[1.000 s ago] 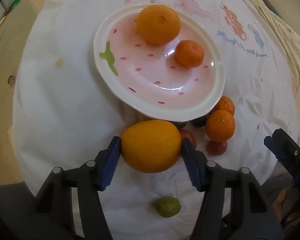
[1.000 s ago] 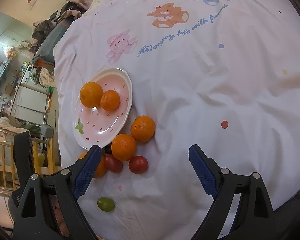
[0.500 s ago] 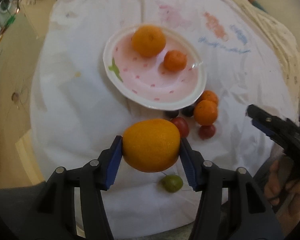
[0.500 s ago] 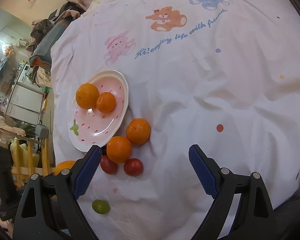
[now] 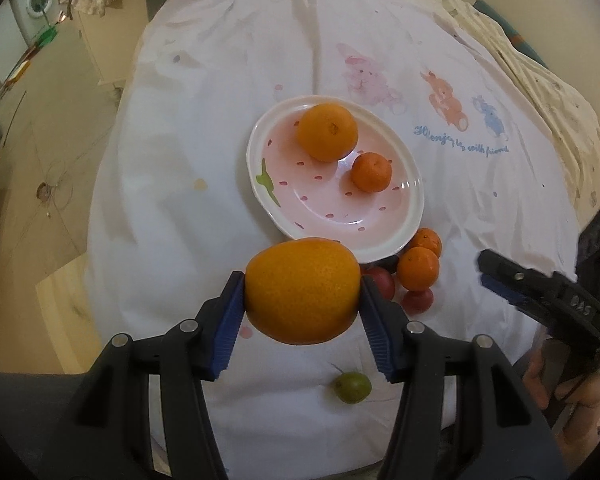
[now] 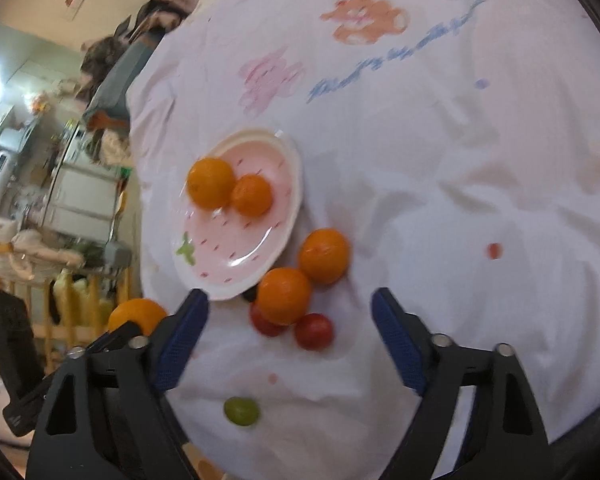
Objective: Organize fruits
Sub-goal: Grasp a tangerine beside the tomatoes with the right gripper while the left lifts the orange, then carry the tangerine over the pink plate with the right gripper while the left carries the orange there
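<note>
The left gripper (image 5: pixel 302 293) is clamped on a large orange (image 5: pixel 302 290) above the bed (image 5: pixel 220 80). The right gripper (image 6: pixel 290 334) is closing, nothing between its jaws.

Soft, even daylight filled both views, casting only faint shadows under the fruit. A small white glare sat on the near rim of the plate (image 5: pixel 342 224) — the one bright reflection. The left wrist view was sharp at its centre, bending and darkening into a black ring at the edges. The right wrist view was smeared with motion blur — the cloth's print (image 6: pixel 396 62) unreadable, the far-left room washed out by a bright window patch.
</note>
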Demonstrator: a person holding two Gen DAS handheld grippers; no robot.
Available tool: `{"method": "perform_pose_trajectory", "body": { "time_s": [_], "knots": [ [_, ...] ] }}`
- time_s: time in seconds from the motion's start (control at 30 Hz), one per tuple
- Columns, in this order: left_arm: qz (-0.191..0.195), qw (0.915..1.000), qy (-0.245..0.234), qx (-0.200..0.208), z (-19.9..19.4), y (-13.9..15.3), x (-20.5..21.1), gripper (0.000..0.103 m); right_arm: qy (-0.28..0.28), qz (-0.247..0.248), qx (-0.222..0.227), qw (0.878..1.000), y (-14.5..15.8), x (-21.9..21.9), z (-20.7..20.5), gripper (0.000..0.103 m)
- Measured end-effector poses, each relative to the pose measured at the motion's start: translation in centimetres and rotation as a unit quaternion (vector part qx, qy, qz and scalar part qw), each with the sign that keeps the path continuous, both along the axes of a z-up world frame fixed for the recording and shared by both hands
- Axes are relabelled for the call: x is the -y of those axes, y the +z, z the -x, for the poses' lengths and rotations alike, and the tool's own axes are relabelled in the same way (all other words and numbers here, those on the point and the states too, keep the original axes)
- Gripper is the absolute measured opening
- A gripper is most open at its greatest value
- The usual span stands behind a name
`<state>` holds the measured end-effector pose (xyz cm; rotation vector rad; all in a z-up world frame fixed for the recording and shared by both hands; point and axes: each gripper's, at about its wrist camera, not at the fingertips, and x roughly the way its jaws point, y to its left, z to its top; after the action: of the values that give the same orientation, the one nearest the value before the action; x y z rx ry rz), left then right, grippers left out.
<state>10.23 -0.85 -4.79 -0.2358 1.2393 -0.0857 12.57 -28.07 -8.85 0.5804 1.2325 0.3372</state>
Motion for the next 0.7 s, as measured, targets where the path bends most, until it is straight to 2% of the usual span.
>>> {"method": "perform_pose_trajectory", "body": {
  "time_s": [0.2, 0.33, 0.43, 0.47, 0.6, 0.7],
  "knots": [
    [0.000, 0.9999, -0.006, -0.008, -0.4, -0.4, 0.5, 0.052, 0.043, 0.000, -0.033, 0.999, -2.1, -3.0, -1.6, 0.065],
    [-0.001, 0.9999, -0.009, -0.008, -0.4, -0.5, 0.6, 0.052, 0.057, 0.028, -0.040, 0.997, -3.3, -4.3, -2.3, 0.059],
    [-0.003, 0.9999, -0.007, -0.008, -0.4, -0.5, 0.7, 0.052, 0.061, 0.041, -0.040, 0.997, -3.6, -4.7, -2.3, 0.049],
    [-0.004, 0.9999, -0.007, -0.009, -0.4, -0.6, 0.7, 0.052, 0.062, 0.044, -0.039, 0.996, -3.6, -4.7, -2.3, 0.042],
    [-0.002, 0.9999, -0.005, -0.013, -0.5, -0.7, 0.6, 0.052, 0.056, 0.039, -0.026, 0.997, -3.1, -4.0, -2.0, 0.040],
    [-0.003, 0.9999, -0.007, -0.014, -0.5, -0.9, 0.6, 0.052, 0.045, 0.006, -0.004, 0.999, -1.7, -3.1, -1.9, 0.040]
  ]
}}
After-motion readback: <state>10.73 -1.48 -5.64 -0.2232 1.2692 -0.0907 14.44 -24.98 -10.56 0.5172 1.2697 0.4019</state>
